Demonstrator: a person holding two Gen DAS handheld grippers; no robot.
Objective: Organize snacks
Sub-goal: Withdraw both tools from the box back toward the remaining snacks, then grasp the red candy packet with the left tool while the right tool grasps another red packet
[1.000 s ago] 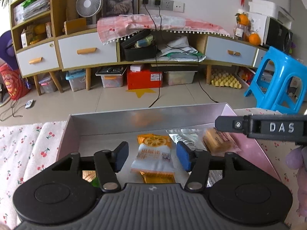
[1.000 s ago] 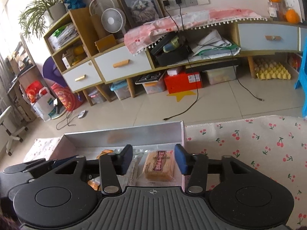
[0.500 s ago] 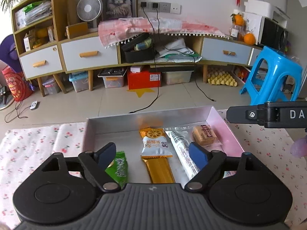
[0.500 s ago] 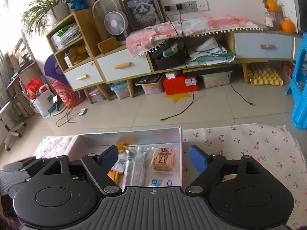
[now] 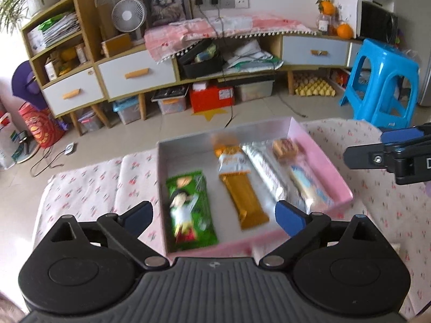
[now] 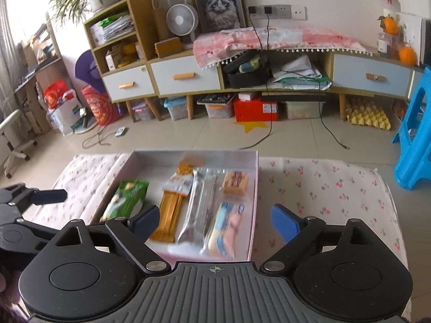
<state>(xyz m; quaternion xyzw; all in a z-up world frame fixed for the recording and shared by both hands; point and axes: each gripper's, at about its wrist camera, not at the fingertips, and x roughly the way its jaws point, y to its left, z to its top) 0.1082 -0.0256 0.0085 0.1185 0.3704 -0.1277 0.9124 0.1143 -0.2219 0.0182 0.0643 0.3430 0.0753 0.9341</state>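
Observation:
A pink box (image 5: 320,156) (image 6: 254,188) lies on the cherry-print cloth and holds several snacks side by side: a green packet (image 5: 190,207) (image 6: 125,199), an orange-and-gold packet (image 5: 237,180) (image 6: 173,204), a silver packet (image 5: 266,172) (image 6: 200,207), a small brown biscuit pack (image 5: 284,148) (image 6: 235,183) and a pale blue-and-white packet (image 5: 307,183) (image 6: 223,228). My left gripper (image 5: 214,216) is open and empty, above the box's near edge. My right gripper (image 6: 214,220) is open and empty, above the box's near right part. It also shows at the right edge of the left wrist view (image 5: 388,156).
The cherry-print cloth (image 5: 86,185) (image 6: 323,185) extends on both sides of the box. Beyond the table edge are a tiled floor, a low cabinet with drawers (image 6: 186,76), a blue plastic stool (image 5: 382,86) and cables on the floor.
Both grippers have opened wide and drawn back and up from the box. The orange packet and the biscuit pack that sat between their fingers now lie in the box.

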